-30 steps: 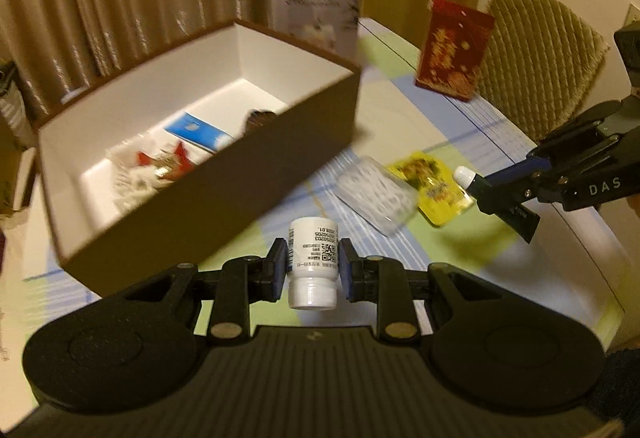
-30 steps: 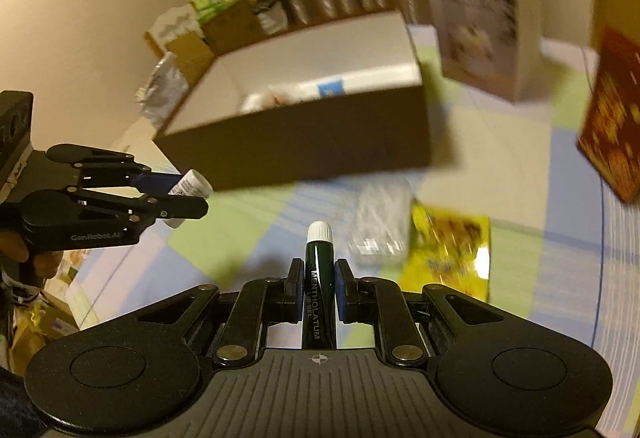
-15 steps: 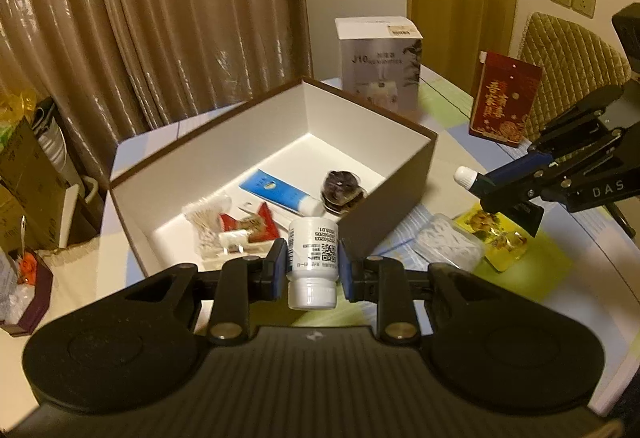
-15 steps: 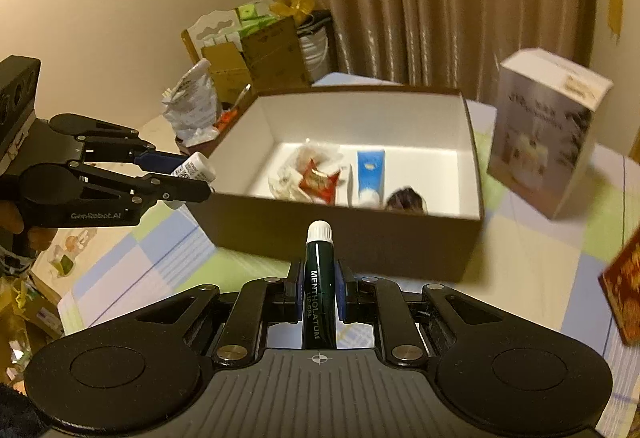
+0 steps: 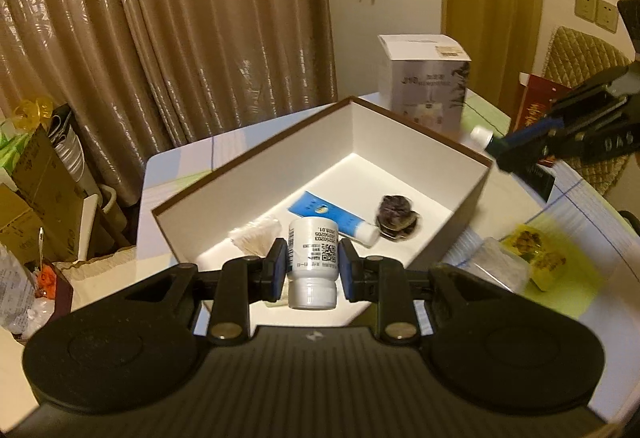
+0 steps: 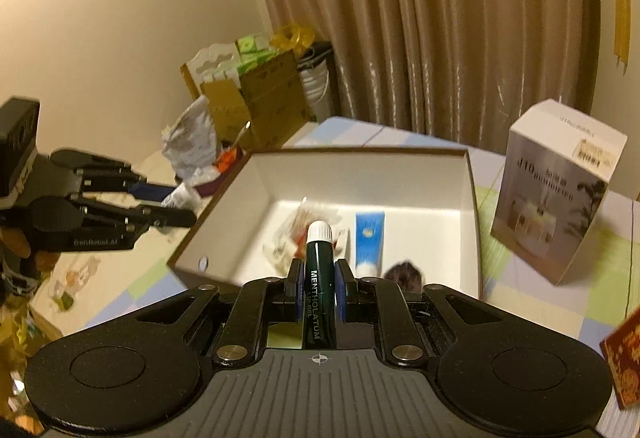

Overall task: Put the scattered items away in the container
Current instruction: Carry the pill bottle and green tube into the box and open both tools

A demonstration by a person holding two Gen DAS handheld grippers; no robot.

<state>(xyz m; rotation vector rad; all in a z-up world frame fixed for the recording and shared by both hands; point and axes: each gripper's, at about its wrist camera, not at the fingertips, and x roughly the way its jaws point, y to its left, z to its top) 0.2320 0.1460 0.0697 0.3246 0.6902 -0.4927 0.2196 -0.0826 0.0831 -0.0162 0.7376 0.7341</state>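
Fingers [image 5: 276, 270] pinch cylindrical white plastic bottle [image 5: 313, 262].

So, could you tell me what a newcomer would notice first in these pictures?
Probably the open brown box mid-table, white inside, with a blue tube on its floor. Then the loads: the left gripper clamps a white pill bottle, the right gripper a dark green lip balm stick.

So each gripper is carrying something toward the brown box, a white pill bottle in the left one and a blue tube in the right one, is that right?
Nearly. The left gripper does hold the white pill bottle near the brown box, but the right gripper holds a dark green lip balm stick with a white cap, as the right wrist view shows. The blue tube already lies inside the box.
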